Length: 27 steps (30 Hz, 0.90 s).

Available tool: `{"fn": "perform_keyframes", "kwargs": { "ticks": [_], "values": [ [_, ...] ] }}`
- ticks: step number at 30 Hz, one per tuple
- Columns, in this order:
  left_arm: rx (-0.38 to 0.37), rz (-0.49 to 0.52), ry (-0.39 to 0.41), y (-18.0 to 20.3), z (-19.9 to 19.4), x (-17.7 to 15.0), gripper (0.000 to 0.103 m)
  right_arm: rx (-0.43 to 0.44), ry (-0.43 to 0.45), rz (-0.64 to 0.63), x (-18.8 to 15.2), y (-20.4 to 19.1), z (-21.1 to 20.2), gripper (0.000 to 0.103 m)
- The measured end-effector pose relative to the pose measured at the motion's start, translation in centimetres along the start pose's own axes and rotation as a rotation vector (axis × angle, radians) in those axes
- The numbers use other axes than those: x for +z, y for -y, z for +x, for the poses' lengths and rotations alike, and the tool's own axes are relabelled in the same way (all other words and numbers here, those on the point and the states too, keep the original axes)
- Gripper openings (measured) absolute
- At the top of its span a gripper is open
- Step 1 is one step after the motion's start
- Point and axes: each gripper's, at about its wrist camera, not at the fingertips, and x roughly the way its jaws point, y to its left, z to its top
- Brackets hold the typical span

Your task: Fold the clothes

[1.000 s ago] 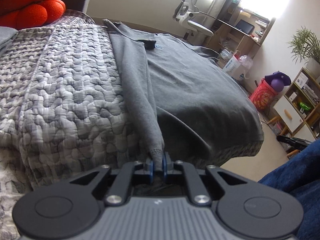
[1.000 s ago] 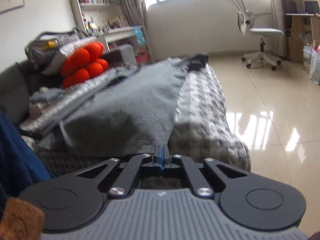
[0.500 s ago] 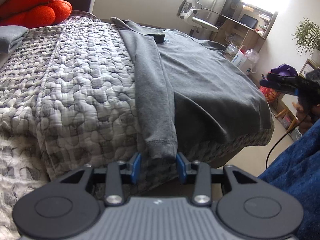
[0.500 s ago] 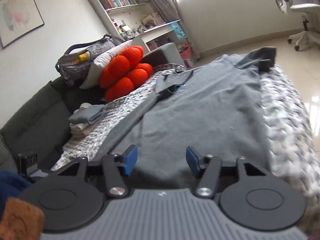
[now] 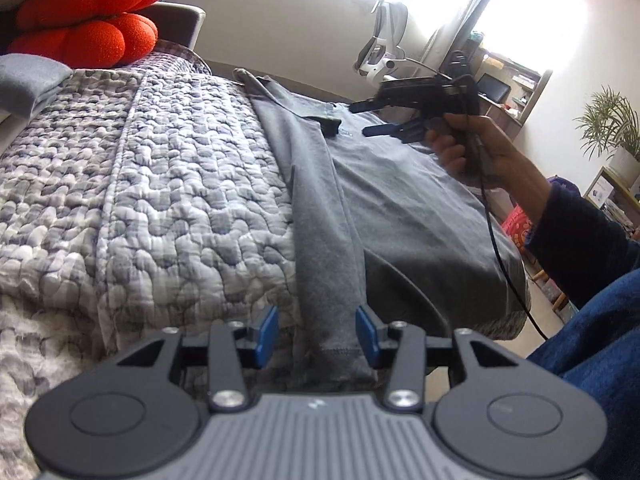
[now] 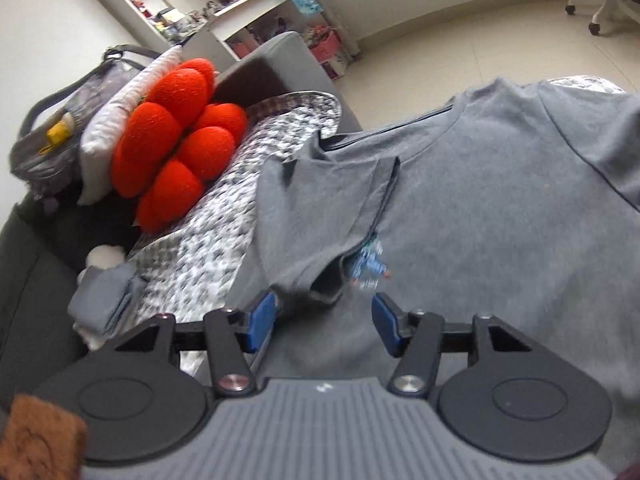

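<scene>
Both claws — left claw [image 5: 316,334], right claw [image 6: 323,322] — had released grey shirt [image 5: 400,200], jaws wide; side fold laid on bed [image 5: 160,184] — next fold due.

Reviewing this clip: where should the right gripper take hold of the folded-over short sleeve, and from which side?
Probably at the sleeve's open hem, the edge nearest the right gripper. There the cloth lifts off the grey T-shirt, leaving a gap for one finger. Come in low from the hem side, jaws already open, and pinch the raised edge.

A quilted grey bed [image 5: 168,208] carries a grey T-shirt [image 5: 408,200] ahead of the left hand-held gripper [image 5: 316,336], orange cushion [image 5: 84,12] beyond.
</scene>
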Motion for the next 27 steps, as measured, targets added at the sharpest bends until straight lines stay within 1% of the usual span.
{"fn": "perform_keyframes", "kwargs": {
  "ticks": [2,3,4,5,6,7,9,10,12,14,15,16,18,20,21,23,24,26,27],
  "values": [
    [-0.014,-0.005,0.008,-0.3,0.5,0.4,0.045,-0.045,-0.016,0.035,1.2,0.4,2.3,0.058],
    [-0.021,-0.011,0.012,-0.6,0.7,0.6,0.046,-0.041,0.001,0.045,1.7,0.4,2.9,0.058],
    [-0.028,-0.02,0.017,-0.9,0.9,0.7,0.046,-0.063,0.006,0.018,2.1,-0.2,3.6,0.046],
    [-0.034,-0.031,0.024,-1.3,1.0,0.9,0.046,-0.087,0.009,-0.013,2.6,-0.9,4.2,0.038],
    [-0.038,-0.041,0.03,-1.7,1.1,1.0,0.046,-0.121,0.015,-0.069,3.1,-1.9,4.9,0.006],
    [-0.04,-0.052,0.037,-2.1,1.2,1.2,0.046,-0.133,0.02,-0.103,3.5,-3.0,5.6,0.008],
    [-0.033,-0.07,0.05,-3.0,1.3,1.7,0.045,-0.125,0.059,-0.181,4.4,-6.2,6.6,0.008],
    [-0.028,-0.079,0.058,-3.4,1.2,1.9,0.045,-0.101,0.079,-0.224,4.8,-8.4,7.0,0.007],
    [-0.014,-0.101,0.074,-4.2,1.0,2.4,0.045,-0.026,0.115,-0.313,5.2,-13.2,7.9,0.007],
    [0.005,-0.132,0.089,-5.1,0.9,2.8,0.045,0.053,0.133,-0.418,5.0,-18.3,9.4,0.007],
    [0.015,-0.147,0.096,-5.6,0.8,3.1,0.045,0.089,0.133,-0.47,4.4,-20.4,10.2,0.007],
    [0.026,-0.167,0.101,-6.1,0.7,3.2,0.045,0.123,0.105,-0.537,3.7,-22.2,11.2,0.008],
    [0.045,-0.203,0.109,-6.9,0.6,3.4,0.045,0.169,0.017,-0.614,2.2,-23.9,12.7,0.009],
    [0.048,-0.237,0.123,-7.7,0.5,3.4,0.046,0.184,-0.007,-0.607,1.6,-23.7,13.4,0.011],
    [0.046,-0.252,0.129,-8.0,0.5,3.4,0.046,0.189,-0.013,-0.584,1.7,-23.0,13.2,0.014],
    [0.037,-0.269,0.134,-8.3,0.8,3.7,0.047,0.174,-0.006,-0.531,2.3,-21.1,12.5,0.035],
    [0.034,-0.273,0.134,-8.3,1.1,4.0,0.049,0.158,0.007,-0.503,2.7,-20.0,12.0,0.048],
    [0.026,-0.284,0.141,-8.4,1.9,5.4,0.053,0.12,0.013,-0.466,3.4,-17.7,10.8,0.049],
    [0.018,-0.293,0.15,-8.5,2.4,6.4,0.056,0.084,0.023,-0.453,3.9,-16.2,10.2,0.049]
  ]
}}
